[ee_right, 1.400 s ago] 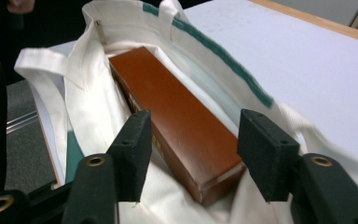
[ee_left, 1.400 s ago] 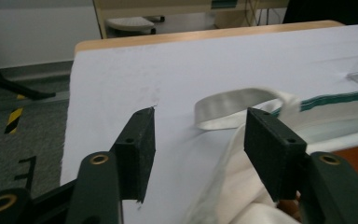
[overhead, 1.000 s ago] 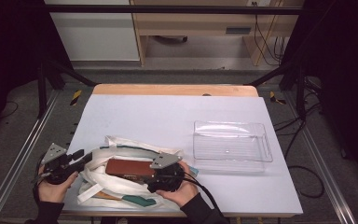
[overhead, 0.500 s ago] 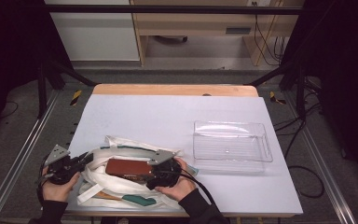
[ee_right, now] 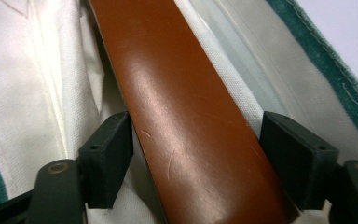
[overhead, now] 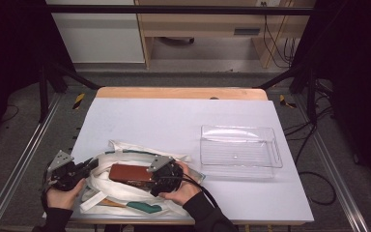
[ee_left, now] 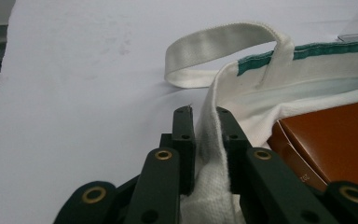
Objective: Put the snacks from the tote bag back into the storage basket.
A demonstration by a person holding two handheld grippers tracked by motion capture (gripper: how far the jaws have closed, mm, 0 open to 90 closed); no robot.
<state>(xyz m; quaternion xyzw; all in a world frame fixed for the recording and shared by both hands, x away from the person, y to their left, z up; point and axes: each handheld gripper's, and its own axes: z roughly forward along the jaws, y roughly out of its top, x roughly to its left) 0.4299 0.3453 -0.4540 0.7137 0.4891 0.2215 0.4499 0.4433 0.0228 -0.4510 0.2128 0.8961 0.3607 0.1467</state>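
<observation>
Right tongs (ee_right: 196, 154): we see them spread wide, one jaw on each side of the brown case (ee_right: 186, 116), which sits between them with gaps at the pads; no grip yet, as far as we can tell.
Case axis: it runs away from these tongs, straight up the right gripper view, crosswise to the jaws.
Left tongs (ee_left: 204, 122): they have just been closing and now pinch the white bag (overhead: 125, 193) at its rim.
Nearer hand: we judge the right, over the case (overhead: 128, 172).
Bag and case: near edge of the surface (overhead: 174, 121), left of the clear tray (overhead: 240, 166).
</observation>
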